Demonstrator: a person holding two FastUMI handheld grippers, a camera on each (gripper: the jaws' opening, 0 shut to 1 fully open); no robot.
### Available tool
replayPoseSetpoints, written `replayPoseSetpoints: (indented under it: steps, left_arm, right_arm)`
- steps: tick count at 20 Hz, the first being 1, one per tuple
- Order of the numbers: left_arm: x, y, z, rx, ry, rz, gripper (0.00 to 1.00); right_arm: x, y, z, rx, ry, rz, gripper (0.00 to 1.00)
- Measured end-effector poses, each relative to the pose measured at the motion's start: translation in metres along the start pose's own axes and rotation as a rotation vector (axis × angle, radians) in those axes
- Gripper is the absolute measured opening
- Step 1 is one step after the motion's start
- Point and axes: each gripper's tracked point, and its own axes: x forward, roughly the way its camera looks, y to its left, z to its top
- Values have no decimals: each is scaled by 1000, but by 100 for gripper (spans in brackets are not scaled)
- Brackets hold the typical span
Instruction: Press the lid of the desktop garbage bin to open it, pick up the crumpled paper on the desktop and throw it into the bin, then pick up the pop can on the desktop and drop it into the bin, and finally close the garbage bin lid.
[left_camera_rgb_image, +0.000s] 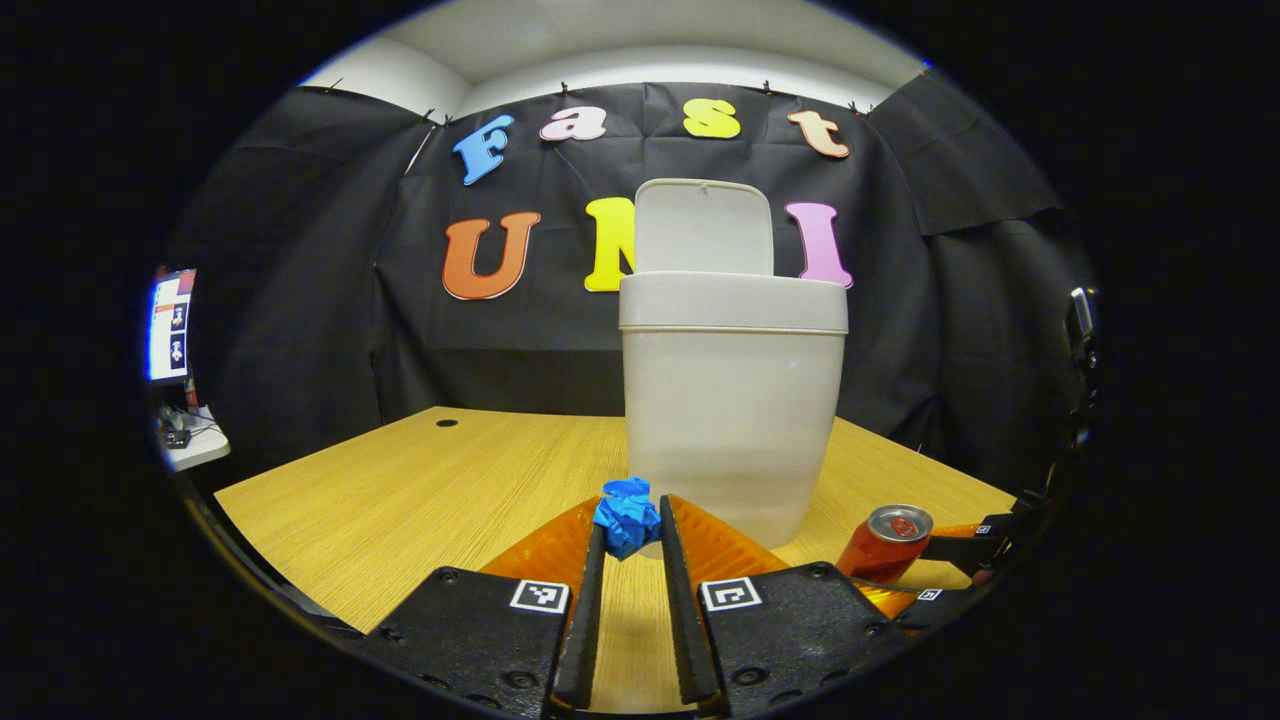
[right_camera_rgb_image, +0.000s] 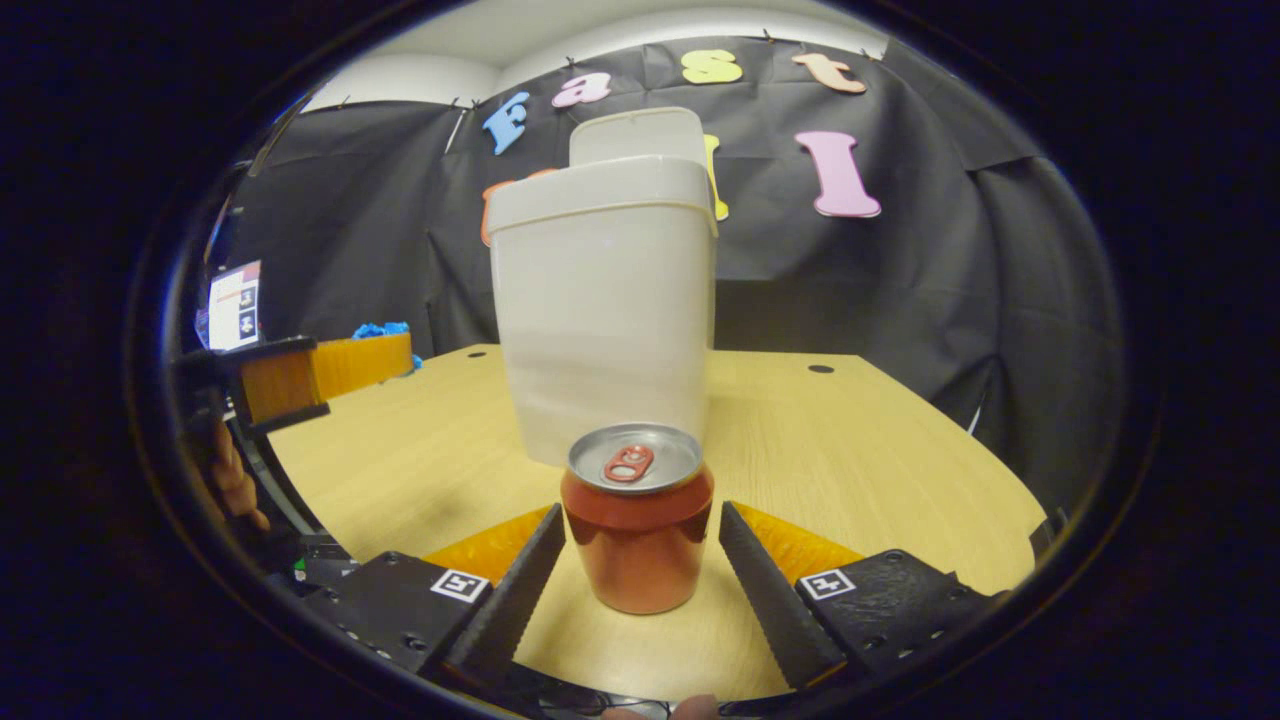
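Wooden desktop; black cloth wall; monitor left.

White bin lid up; blue paper apparently lifted; red can upright.

Bin stands mid-desk, lid up at the back, mouth open from above. Bare desk left of the bin; can stands just in front of it betw right gripper fingers, gaps either side. Left gripper w/ paper near the bin front
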Motion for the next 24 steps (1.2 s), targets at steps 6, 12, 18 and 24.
replayPoseSetpoints:
  steps: [6, 12, 18, 24]
  left_arm:
    - [2, 1, 33, -11, -66, -1, 34]
    - [6, 7, 75, 22, -159, 11, 34]
    - [15, 8, 101, 7, -196, 16, 34]
    - [22, 8, 154, 39, -295, 13, 33]
  right_arm:
    - [9, -2, -16, 30, 62, 5, 96]
    - [15, 1, -25, 66, 106, 26, 93]
    - [16, 5, -25, 65, 120, 37, 87]
    - [-2, 5, 11, 51, 23, 69, 80]
